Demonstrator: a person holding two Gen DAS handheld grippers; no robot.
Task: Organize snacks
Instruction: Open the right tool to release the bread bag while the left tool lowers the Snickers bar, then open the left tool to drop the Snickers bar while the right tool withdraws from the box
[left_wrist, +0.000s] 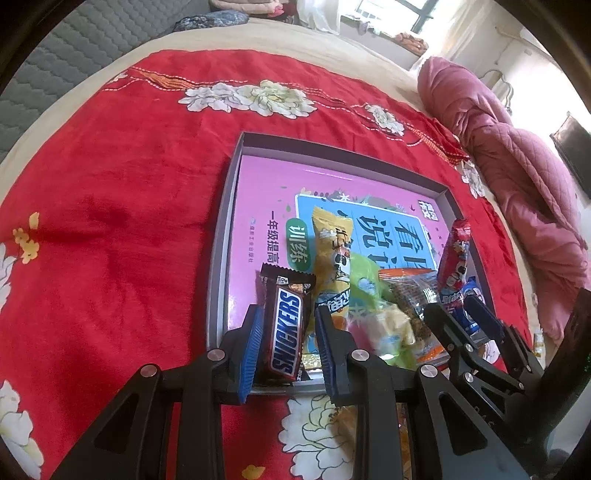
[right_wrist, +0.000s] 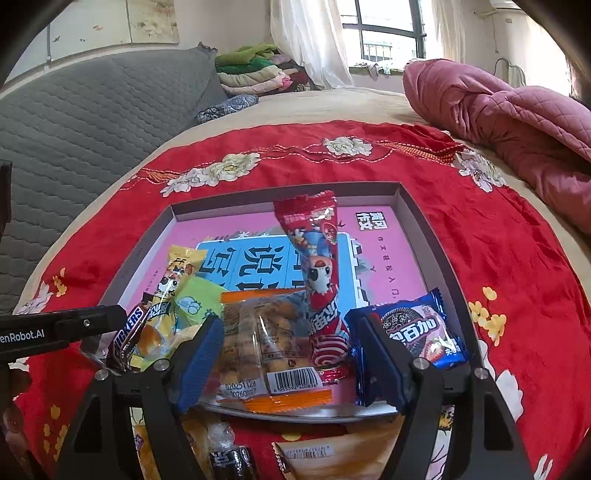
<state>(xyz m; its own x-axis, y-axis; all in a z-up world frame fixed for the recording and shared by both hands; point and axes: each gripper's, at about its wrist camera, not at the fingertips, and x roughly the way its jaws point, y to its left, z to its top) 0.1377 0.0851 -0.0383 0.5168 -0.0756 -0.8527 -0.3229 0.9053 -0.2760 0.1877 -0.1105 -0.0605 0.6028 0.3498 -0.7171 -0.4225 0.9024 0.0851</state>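
A shallow grey box (left_wrist: 221, 236) lined with a pink book lies on the red blanket. My left gripper (left_wrist: 290, 345) is shut on a brown Snickers bar (left_wrist: 286, 328) at the box's near left corner. Beside it lie a yellow stick snack (left_wrist: 332, 251) and a green packet (left_wrist: 364, 280). In the right wrist view my right gripper (right_wrist: 291, 358) stands open over the box's (right_wrist: 280, 190) near edge. An orange-edged clear packet (right_wrist: 258, 332) and a red stick snack (right_wrist: 317, 258) lie between its pads. A blue cookie pack (right_wrist: 417, 328) lies just right of it.
The red flowered blanket (left_wrist: 110, 221) covers a bed. A pink quilt (right_wrist: 517, 122) is bunched at the far right, and a grey padded backrest (right_wrist: 92, 118) rises on the left. Other wrapped snacks (right_wrist: 314, 454) lie on the blanket in front of the box.
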